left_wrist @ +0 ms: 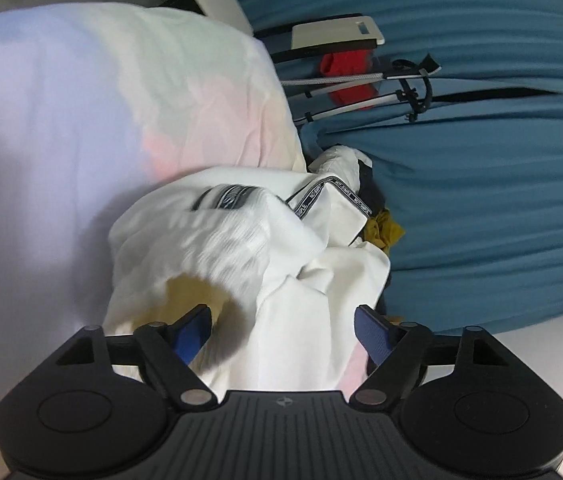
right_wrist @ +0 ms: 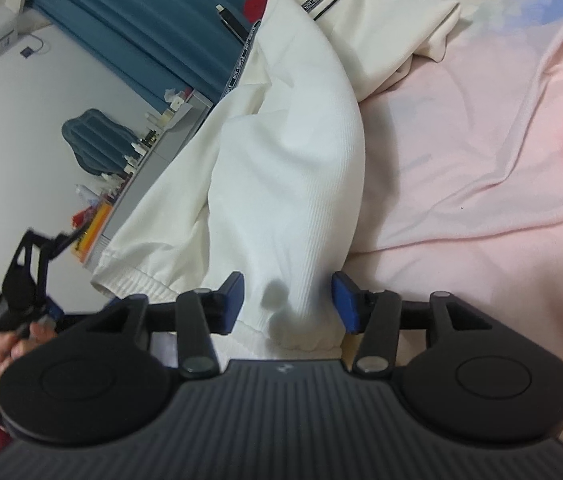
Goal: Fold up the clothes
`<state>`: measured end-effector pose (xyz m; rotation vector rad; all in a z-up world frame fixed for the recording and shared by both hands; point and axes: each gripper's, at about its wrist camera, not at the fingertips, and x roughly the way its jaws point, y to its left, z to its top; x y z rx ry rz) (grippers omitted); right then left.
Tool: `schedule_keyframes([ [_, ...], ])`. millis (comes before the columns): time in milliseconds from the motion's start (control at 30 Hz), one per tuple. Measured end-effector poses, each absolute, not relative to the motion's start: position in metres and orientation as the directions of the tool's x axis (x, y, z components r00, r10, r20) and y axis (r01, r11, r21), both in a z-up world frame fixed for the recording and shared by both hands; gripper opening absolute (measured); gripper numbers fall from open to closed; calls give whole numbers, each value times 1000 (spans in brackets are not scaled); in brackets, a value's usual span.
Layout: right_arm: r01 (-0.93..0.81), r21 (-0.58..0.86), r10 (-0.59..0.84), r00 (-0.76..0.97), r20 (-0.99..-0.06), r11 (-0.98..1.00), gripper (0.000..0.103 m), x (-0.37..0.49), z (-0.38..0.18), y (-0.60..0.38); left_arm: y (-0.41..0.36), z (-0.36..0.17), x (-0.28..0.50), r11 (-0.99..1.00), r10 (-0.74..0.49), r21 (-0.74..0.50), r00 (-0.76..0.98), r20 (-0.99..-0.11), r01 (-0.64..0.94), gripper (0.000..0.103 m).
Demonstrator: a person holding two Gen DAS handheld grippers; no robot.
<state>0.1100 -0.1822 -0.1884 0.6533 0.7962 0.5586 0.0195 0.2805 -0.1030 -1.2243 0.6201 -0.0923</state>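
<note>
A white garment [left_wrist: 281, 264] with black lettered trim lies crumpled on a pale pink and blue bedsheet [left_wrist: 81, 120]. My left gripper [left_wrist: 281, 332] is open, its blue pads on either side of a fold of the white cloth. In the right wrist view the same white garment [right_wrist: 281, 168] hangs from the bed edge with its ribbed hem low. My right gripper [right_wrist: 287, 304] is open, with the hem lying between its blue pads [right_wrist: 343, 300]. The left gripper [right_wrist: 21, 292] and the hand holding it show at far left.
Blue curtains [left_wrist: 481, 200] hang beside the bed. A folding rack with a red item [left_wrist: 345, 72] stands by them. A yellow cloth [left_wrist: 383, 232] and a dark one lie behind the white garment. A cluttered desk [right_wrist: 141, 152] stands by the wall. The pink bedsheet [right_wrist: 481, 160] spreads right.
</note>
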Motion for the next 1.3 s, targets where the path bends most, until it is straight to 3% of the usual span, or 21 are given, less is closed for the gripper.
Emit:
schedule_keyframes([
  [133,-230,665,647,586,-488,711,51,111,-193,-171,282,-113,28,391,-339,-880,847,-410,-269,56],
  [167,-235,655,642,587,-493,718,50,111,-194,-169,285,-114,28,388,-322,-880,854,-408,-275,47],
  [233,-248,658,650,590,-480,711,35,108,-193,-167,294,-118,22,383,-295,-880,865,-405,-281,30],
  [267,-255,659,653,591,-473,708,32,106,-193,-166,298,-117,20,385,-281,-879,871,-403,-282,15],
  [300,-262,661,658,592,-466,703,25,105,-192,-165,303,-117,18,387,-268,-877,876,-401,-283,8],
  [433,-286,741,729,572,-377,608,10,99,-184,-168,318,-90,22,441,-191,-854,901,-388,-275,8],
  [600,-325,789,791,531,-303,521,8,88,-174,-146,333,-30,58,575,-128,-787,926,-355,-222,7],
  [733,-349,815,828,498,-257,462,7,94,-164,-97,352,11,90,636,-67,-730,923,-378,-252,7],
  [900,-402,827,870,453,-193,393,7,117,-153,-20,374,34,131,748,92,-574,909,-407,-333,7],
  [1167,-385,796,859,409,-306,467,7,130,-194,22,400,-32,158,749,126,-514,851,-509,-418,9],
  [1300,-360,783,846,384,-371,507,9,135,-217,33,410,-57,160,746,130,-497,829,-544,-443,20],
])
